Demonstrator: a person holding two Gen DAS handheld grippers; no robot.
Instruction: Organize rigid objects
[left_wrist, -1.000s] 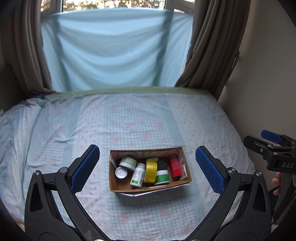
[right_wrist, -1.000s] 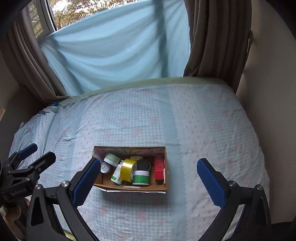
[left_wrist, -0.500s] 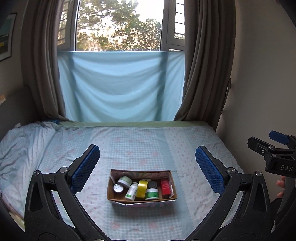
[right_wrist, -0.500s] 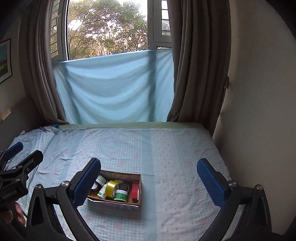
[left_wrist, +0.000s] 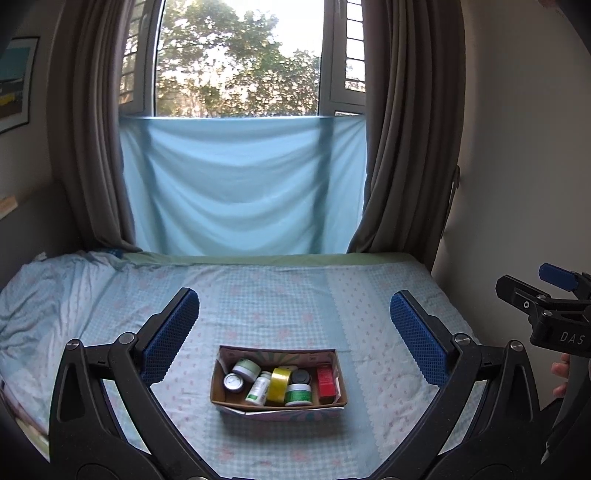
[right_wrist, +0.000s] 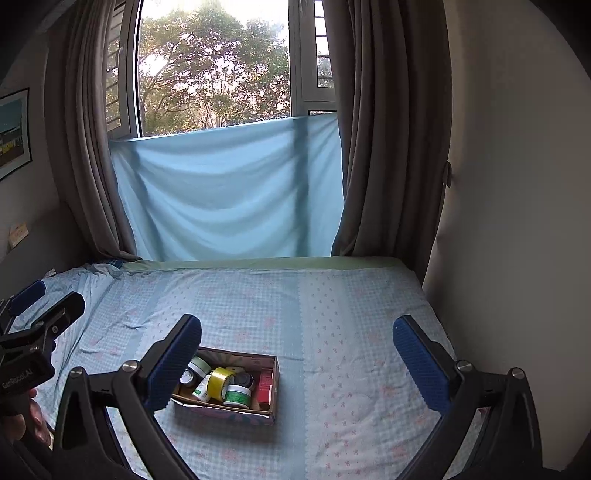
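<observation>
A cardboard box (left_wrist: 338, 374) sits on the bed near its front edge; it also shows in the right wrist view (right_wrist: 274, 384). Inside lie a yellow tape roll (left_wrist: 279, 384), a white bottle (left_wrist: 259, 387), green-labelled jars (left_wrist: 298, 393), a red box (left_wrist: 325, 379) and a round tin (left_wrist: 232, 382). My left gripper (left_wrist: 295, 336) is open and empty, raised above and behind the box. My right gripper (right_wrist: 297, 360) is open and empty, to the right of the box, its left finger (right_wrist: 173, 363) overlapping the box's left end in view.
The bed (left_wrist: 295, 295) has a pale blue checked sheet. A blue cloth (left_wrist: 240, 184) hangs below the window, with grey curtains (left_wrist: 406, 129) on both sides. A wall (right_wrist: 517, 184) runs along the bed's right side. The right gripper also shows in the left wrist view (left_wrist: 546, 306).
Both grippers have pulled back and tilted up from the box. The box now looks smaller and lower in both views, and the window has come into view.
</observation>
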